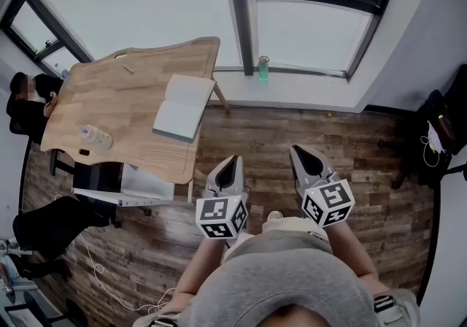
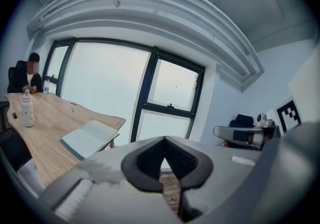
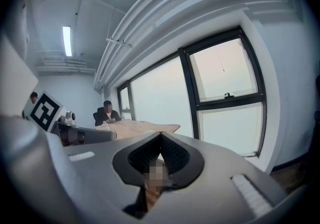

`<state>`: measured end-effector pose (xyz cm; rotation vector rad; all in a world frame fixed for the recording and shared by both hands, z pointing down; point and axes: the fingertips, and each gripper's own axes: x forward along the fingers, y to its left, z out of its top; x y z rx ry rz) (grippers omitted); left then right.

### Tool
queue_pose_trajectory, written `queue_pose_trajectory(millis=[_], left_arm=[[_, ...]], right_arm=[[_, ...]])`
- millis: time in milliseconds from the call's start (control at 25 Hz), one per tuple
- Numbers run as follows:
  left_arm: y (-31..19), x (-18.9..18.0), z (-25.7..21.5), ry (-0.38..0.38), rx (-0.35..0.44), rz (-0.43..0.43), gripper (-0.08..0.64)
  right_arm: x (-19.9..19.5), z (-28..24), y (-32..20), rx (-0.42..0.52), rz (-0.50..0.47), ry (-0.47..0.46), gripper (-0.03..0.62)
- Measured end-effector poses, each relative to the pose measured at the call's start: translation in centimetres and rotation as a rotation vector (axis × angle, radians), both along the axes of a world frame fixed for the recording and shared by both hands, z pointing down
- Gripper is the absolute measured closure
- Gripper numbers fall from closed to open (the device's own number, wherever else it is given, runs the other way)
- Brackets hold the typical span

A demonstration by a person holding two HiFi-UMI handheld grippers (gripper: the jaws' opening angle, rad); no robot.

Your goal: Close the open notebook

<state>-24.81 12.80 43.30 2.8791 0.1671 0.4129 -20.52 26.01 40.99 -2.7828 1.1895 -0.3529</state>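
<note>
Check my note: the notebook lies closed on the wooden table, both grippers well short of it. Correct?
No: the head view shows the notebook open, pages up. It does lie on the wooden table, with the left gripper and right gripper well short of it.

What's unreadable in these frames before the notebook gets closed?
Pages of the notebook: too small in head view and left gripper view to read.
A small item at the far end of the table: too small in head view to identify.
Label on the bottle: too small in both.

No words or numbers can be read; square markers pattern the left cube (image 1: 221, 217) and right cube (image 1: 327, 203)
</note>
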Motion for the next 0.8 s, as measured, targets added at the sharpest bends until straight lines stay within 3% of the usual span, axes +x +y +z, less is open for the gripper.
queue_pose_trajectory(millis=[320, 800], left_arm=[[0.0, 3.6, -0.1, 0.018, -0.016, -0.087, 0.557], [0.5, 6.0, 1.4, -0.031, -0.012, -0.078, 0.557]], right_arm=[[4.2, -0.1, 0.8, -0.012, -0.058, 0.015, 0.592], [6.9, 0.8, 0.4, -0.003, -0.071, -0.016, 0.592]])
